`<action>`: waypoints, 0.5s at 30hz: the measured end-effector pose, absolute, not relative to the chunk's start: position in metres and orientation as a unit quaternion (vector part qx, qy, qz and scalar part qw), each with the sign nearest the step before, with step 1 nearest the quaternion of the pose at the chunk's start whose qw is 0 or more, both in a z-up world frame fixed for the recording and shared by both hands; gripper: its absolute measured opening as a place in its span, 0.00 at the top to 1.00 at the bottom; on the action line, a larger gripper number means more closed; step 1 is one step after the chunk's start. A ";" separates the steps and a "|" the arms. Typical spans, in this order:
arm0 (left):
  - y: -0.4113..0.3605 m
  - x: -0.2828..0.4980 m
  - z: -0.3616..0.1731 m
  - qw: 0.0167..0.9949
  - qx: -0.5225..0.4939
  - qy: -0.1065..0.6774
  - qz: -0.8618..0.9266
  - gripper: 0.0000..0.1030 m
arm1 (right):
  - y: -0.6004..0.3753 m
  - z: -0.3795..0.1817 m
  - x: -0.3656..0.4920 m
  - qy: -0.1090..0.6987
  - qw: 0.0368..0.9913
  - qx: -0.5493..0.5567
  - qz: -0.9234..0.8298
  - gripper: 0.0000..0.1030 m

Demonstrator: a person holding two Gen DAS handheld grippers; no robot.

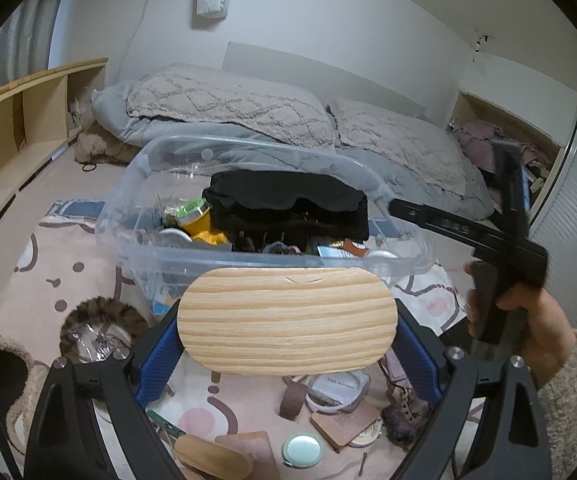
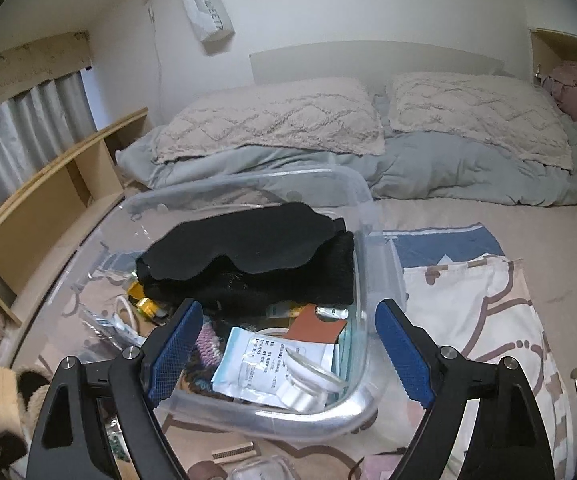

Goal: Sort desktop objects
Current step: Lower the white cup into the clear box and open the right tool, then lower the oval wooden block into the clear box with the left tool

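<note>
Clear plastic bin (image 1: 136, 216) on the patterned cloth (image 1: 44, 280) already part-filled; my left gripper (image 1: 287, 354) pinches the oval wooden piece (image 1: 287, 320) just short of its rim, right gripper (image 2: 288, 348) spread and empty over it, several small items (image 1: 340, 400) left outside.

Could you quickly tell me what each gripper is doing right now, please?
Left gripper: shut on the wooden board.
Right gripper: open, holding nothing.
</note>
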State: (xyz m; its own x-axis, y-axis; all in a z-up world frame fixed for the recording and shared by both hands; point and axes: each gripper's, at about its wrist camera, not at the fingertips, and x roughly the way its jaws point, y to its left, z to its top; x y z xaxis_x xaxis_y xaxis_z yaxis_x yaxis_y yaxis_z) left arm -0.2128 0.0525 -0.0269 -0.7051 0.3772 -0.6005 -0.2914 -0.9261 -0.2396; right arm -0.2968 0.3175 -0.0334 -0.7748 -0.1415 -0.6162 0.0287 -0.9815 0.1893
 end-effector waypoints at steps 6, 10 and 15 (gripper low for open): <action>0.051 -0.231 -0.014 0.173 -0.330 -0.073 0.925 0.08 | 0.329 -0.011 -0.273 -0.099 0.060 0.312 -0.943 0.14; 0.054 -0.249 -0.002 0.165 -0.316 -0.078 0.931 0.08 | 0.328 0.002 -0.254 -0.085 0.070 0.300 -0.948 0.12; 0.065 -0.274 0.003 0.170 -0.315 -0.093 0.929 0.08 | 0.316 0.009 -0.231 -0.062 0.098 0.288 -0.951 0.06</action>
State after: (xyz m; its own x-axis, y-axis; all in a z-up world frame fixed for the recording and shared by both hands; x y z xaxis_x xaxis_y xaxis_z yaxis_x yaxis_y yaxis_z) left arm -0.2743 0.0648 0.0031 -0.7443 0.3741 -0.5532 -0.2568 -0.9250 -0.2801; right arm -0.2310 0.3160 0.0088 -0.8154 -0.2215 -0.5348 0.1500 -0.9732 0.1743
